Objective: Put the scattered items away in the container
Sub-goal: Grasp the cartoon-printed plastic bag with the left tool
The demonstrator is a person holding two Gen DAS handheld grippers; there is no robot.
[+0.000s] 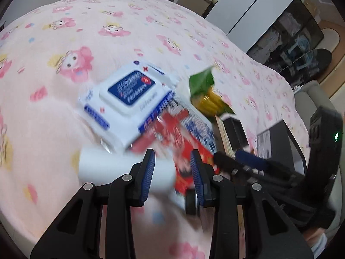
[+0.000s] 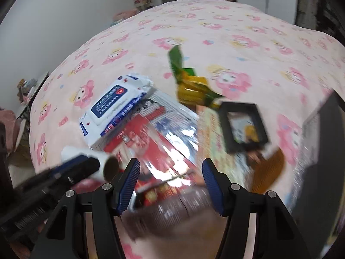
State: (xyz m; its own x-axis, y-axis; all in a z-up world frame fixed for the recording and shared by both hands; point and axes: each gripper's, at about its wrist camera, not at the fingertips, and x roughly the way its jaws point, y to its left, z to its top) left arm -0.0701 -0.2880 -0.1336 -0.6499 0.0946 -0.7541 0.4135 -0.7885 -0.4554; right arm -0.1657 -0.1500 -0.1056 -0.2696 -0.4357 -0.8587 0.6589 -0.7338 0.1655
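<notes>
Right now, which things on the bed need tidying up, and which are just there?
To tidy: wet wipes pack, red snack bag, green and yellow packet, white roll, black box.

Just there: pink blanket, white cabinet.

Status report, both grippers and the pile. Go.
Left gripper open, empty, over white roll. Right gripper open, empty, above red packet. Wipes pack and green-yellow snack bag loose on bedspread. Nothing blocking.
</notes>
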